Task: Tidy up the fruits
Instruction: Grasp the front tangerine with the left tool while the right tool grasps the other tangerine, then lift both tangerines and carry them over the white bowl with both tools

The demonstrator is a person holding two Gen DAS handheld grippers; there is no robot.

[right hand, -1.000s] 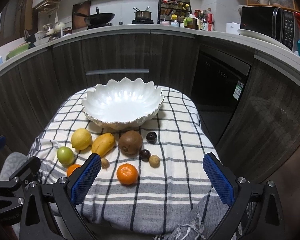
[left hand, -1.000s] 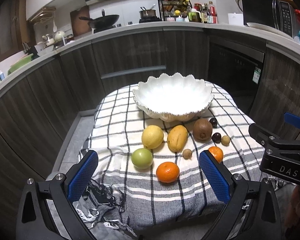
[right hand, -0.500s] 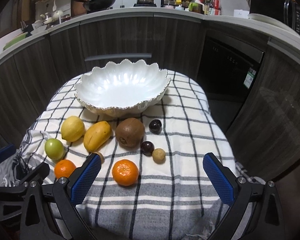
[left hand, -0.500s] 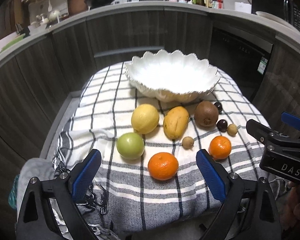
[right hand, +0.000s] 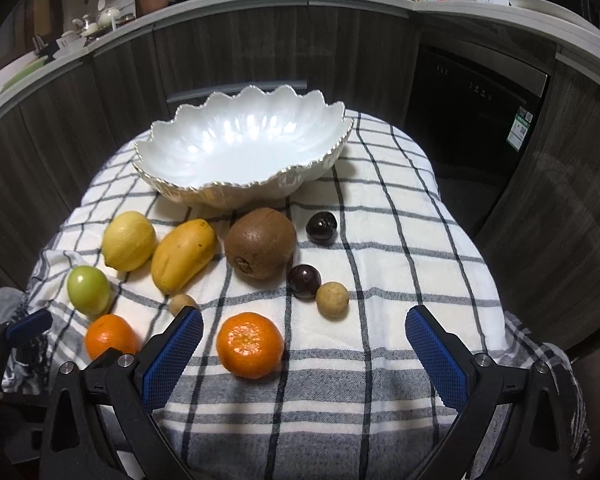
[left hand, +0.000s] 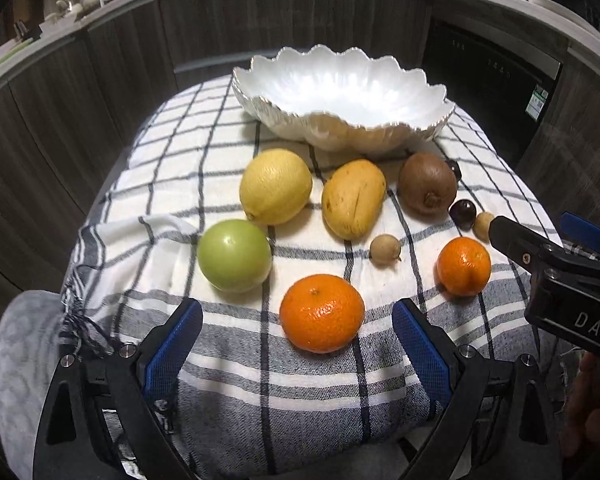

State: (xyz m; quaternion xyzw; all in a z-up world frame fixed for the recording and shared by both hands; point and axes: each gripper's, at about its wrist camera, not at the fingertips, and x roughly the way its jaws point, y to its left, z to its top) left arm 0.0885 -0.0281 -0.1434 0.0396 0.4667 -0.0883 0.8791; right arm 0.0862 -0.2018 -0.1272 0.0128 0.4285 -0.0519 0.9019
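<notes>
An empty white scalloped bowl (left hand: 400, 124) (right hand: 172, 184) stands at the back of a checked cloth. In front lie a lemon (left hand: 275, 186), a mango (left hand: 354, 204), a kiwi (left hand: 427, 189), a green apple (left hand: 234, 255), two oranges (left hand: 322, 313) (left hand: 464, 266), dark plums (right hand: 321, 227) (right hand: 304, 281) and small tan fruits (right hand: 332, 299). My left gripper (left hand: 298, 350) is open, just short of the nearer orange. My right gripper (right hand: 304, 354) is open, the other orange (right hand: 250, 345) between its fingers' line.
The cloth (right hand: 400, 216) drapes over a small table with dark cabinets (right hand: 260, 48) curving behind. A black appliance door (right hand: 476, 96) is at the right. The right gripper's body shows in the left wrist view (left hand: 560, 276).
Both grippers have moved forward and lower toward the fruit, which now looks larger. Both stay open. No fruit has moved.
</notes>
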